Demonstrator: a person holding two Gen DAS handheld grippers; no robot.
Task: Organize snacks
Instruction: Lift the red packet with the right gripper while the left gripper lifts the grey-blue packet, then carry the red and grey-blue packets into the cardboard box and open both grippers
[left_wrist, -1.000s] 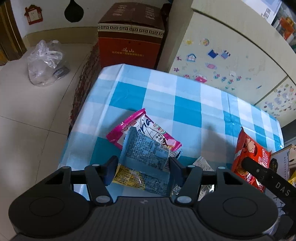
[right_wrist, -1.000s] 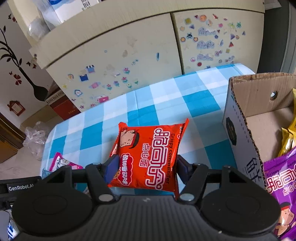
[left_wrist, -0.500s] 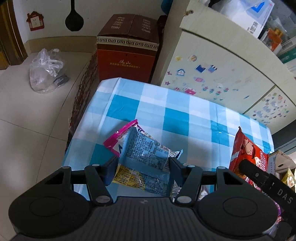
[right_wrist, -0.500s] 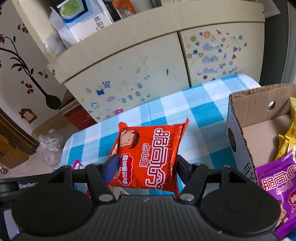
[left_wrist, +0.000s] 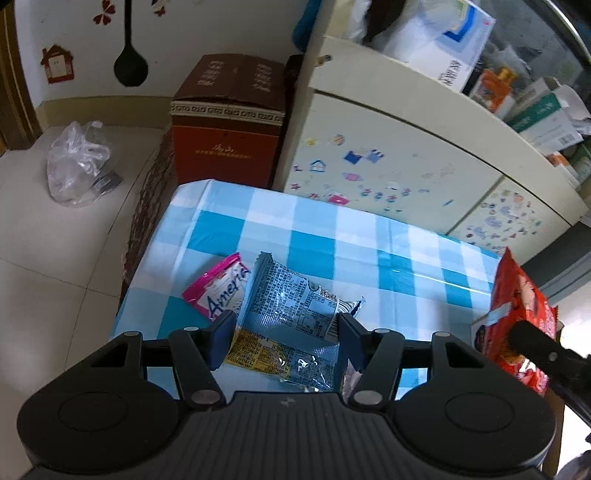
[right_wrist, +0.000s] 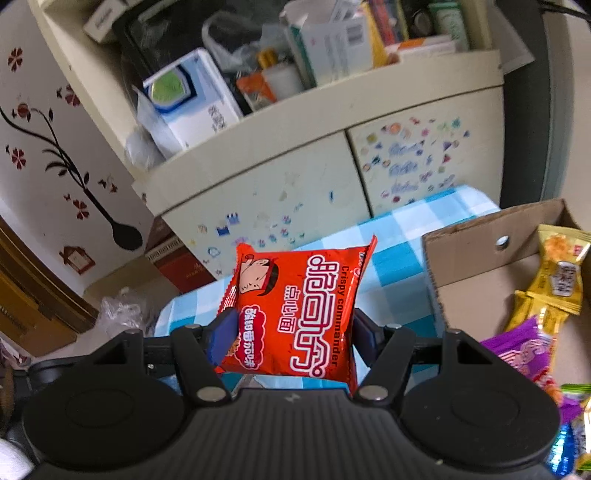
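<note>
Left tongs: closed on a blue-grey snack packet, one finger at each side edge, printed back facing up, packet lifted above the bench. Yellow-and-clear wrapper showing just under the packet's near end; cannot tell whether part of same packet or a separate one. Pink packet flat on the checked blue-and-white cloth, beside and partly behind the held packet.

Right tongs: closed on a red noodle-snack packet marked "Crispy commander", fingers pressing both side edges, packet upright and raised clear of the bench. Same red packet seen at right edge of left wrist view.

Cardboard box open-topped on the bench, right of the red packet. Inside: yellow packets, purple packet toward near wall.

Background: cream cabinet with stickers behind the bench, clutter on top; red-brown carton and clear plastic bag on the floor.
</note>
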